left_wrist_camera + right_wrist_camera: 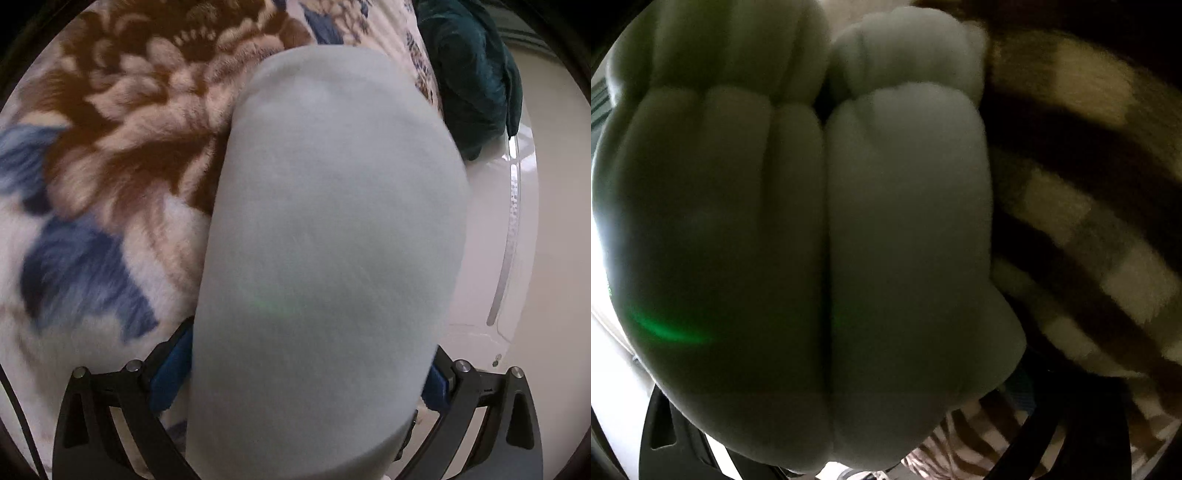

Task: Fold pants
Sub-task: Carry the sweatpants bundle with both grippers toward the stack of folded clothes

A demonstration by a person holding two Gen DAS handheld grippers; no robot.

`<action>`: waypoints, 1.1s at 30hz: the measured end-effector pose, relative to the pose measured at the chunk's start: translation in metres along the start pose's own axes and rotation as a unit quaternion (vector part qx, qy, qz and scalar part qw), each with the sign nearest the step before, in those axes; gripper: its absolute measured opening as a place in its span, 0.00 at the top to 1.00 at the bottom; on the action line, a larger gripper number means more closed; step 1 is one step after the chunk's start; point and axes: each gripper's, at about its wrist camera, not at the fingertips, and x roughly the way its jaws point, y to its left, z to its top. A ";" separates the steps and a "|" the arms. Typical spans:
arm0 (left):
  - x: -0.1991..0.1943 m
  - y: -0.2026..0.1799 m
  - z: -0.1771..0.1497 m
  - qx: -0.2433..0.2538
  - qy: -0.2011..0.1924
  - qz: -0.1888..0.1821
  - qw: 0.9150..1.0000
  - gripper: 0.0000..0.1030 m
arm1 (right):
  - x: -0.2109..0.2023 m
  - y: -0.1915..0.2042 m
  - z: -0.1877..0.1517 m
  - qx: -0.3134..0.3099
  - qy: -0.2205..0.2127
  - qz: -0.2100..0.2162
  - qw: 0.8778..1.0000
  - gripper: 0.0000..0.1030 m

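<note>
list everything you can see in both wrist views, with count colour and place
pants: one pair, pale grey-blue, filling the middle of both wrist views, bunched into folds in the right wrist view
floral blanket: one, white with brown and blue flowers, left and behind the pants in the left wrist view
dark teal cloth: one, upper right of the left wrist view
white surface: one, right of the pants in the left wrist view
striped fabric: one, brown and cream, right side of the right wrist view
left gripper: black with blue pads, fingertips hidden by the pants
right gripper: black, mostly hidden behind the pants
</note>
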 end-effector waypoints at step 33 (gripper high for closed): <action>-0.256 -0.187 0.094 0.189 -0.143 -0.044 0.970 0.39 | 0.031 0.292 -0.117 -0.207 -0.066 0.068 0.974 0.44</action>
